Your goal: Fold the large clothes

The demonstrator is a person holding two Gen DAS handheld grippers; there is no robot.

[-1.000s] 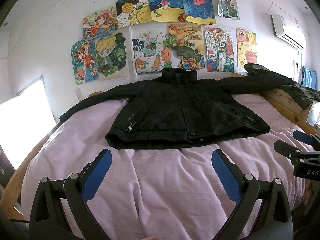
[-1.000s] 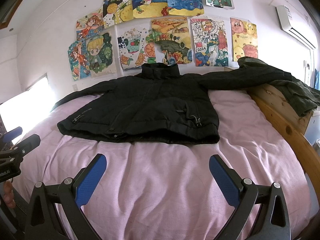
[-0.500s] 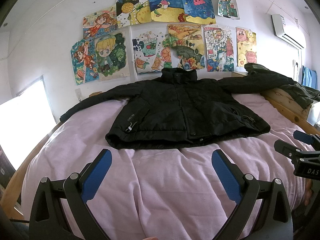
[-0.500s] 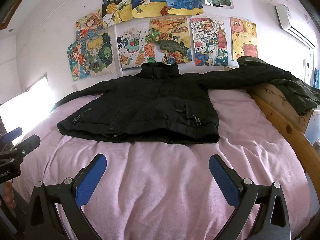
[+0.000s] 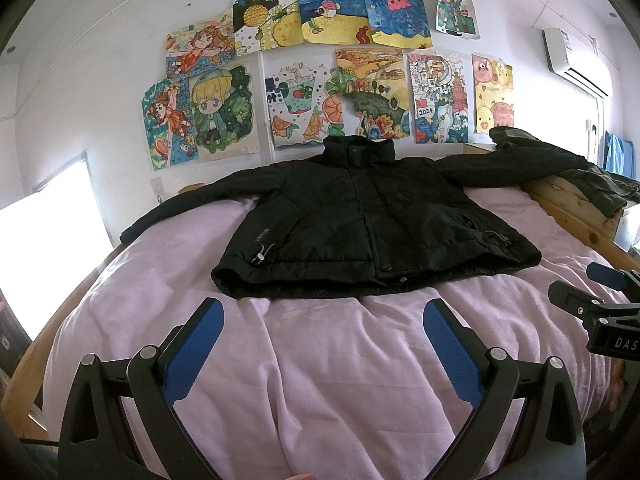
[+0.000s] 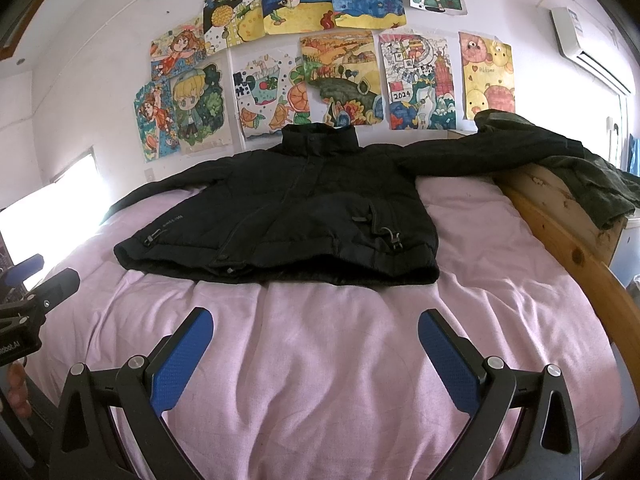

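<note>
A black padded jacket [image 5: 360, 224] lies flat, front up, on the pink bed cover [image 5: 320, 360], collar toward the wall and both sleeves spread out. It also shows in the right wrist view [image 6: 288, 216]. Its right sleeve [image 6: 492, 156] reaches onto the wooden bed frame. My left gripper [image 5: 322, 312] is open and empty, held above the cover short of the jacket's hem. My right gripper [image 6: 314, 322] is open and empty, also short of the hem. Each gripper shows at the edge of the other's view.
A wooden bed frame [image 6: 560, 240] runs along the right side, with a dark green garment [image 6: 600, 188] draped over it. Drawings [image 5: 340, 80] cover the wall behind the bed. A bright window [image 5: 48, 224] is at the left. An air conditioner [image 5: 576, 60] hangs at the upper right.
</note>
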